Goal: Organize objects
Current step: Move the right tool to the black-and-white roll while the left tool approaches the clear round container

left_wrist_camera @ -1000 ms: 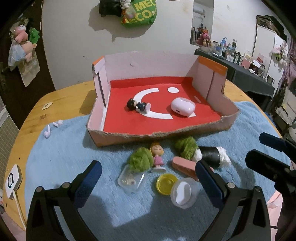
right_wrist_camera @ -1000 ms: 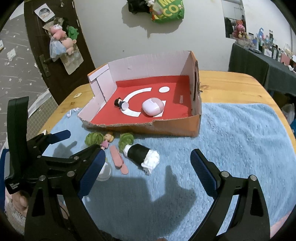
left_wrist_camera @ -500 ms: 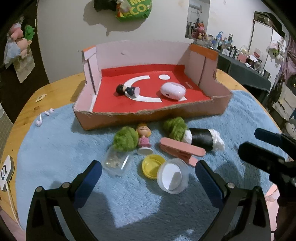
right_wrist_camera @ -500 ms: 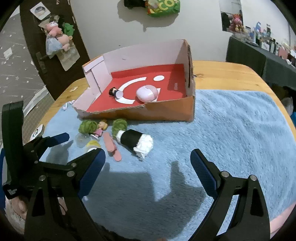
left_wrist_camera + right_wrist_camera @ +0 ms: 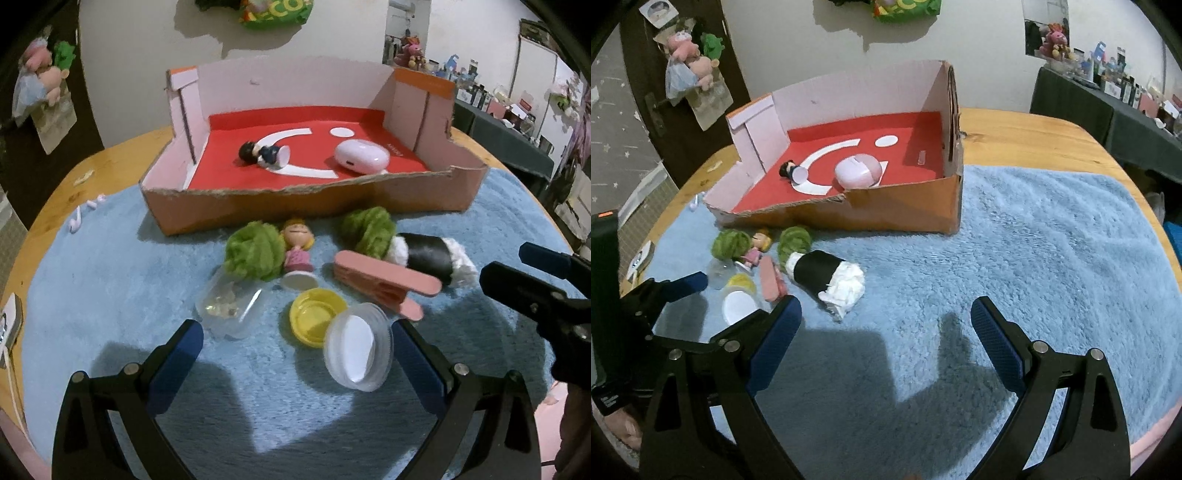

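A cardboard box (image 5: 258, 206) with a red floor holds a dark-haired figurine (image 5: 262, 153) and a pink earbud case (image 5: 360, 158). In front of it on the blue mat lie two green pompoms (image 5: 255, 251), a blonde doll (image 5: 297, 245), a pink clip (image 5: 384, 282), a black-and-white sushi plush (image 5: 428, 258), a yellow cap (image 5: 317, 321), a clear lid (image 5: 358, 350) and a clear container (image 5: 229, 308). My left gripper (image 5: 295, 358) is open, low over the lid and cap. My right gripper (image 5: 886, 328) is open and empty, right of the sushi plush (image 5: 827, 278).
Blue fluffy mat (image 5: 1052, 258) covers a round wooden table (image 5: 1015, 129). White earbuds (image 5: 79, 218) lie at the mat's left edge. A card (image 5: 11, 321) sits at the far left. A dark cluttered table (image 5: 1108, 107) stands at the back right.
Both grippers have moved forward and lower toward the loose objects, which appear larger now. Both stay open and empty.
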Demonstrator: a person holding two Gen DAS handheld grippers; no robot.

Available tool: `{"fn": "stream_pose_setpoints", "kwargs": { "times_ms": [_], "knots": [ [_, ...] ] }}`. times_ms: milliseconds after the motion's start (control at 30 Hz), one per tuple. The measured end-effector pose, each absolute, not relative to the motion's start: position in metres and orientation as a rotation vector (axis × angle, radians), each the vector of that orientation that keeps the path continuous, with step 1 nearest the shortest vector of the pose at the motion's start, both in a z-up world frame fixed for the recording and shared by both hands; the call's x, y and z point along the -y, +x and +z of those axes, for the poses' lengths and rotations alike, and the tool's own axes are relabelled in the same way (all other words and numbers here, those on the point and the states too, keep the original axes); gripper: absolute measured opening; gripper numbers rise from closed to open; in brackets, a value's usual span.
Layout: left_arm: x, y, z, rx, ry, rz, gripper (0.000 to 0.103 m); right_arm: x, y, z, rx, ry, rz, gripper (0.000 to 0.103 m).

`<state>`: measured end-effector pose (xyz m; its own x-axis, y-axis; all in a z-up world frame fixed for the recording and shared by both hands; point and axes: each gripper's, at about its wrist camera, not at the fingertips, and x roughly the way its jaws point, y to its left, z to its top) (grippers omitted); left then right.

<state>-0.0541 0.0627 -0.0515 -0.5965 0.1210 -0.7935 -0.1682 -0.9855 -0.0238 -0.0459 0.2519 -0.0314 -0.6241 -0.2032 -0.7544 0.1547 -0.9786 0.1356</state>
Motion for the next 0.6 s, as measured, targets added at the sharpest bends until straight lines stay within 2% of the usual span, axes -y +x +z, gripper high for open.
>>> {"fn": "stream_pose_setpoints", "kwargs": {
  "times_ms": [467, 600],
  "knots": [
    [-0.029, -0.040, -0.052, 0.010, -1.322, 2.705, 0.103, -0.222, -0.070, -0.053, -0.096, 1.281, -2.635, 0.094],
    [-0.032, -0.030, -0.052, 0.010, -1.309, 2.707, 0.103, -0.214, -0.076, -0.054, -0.132, 1.271, -2.622, 0.088]
  ]
}}
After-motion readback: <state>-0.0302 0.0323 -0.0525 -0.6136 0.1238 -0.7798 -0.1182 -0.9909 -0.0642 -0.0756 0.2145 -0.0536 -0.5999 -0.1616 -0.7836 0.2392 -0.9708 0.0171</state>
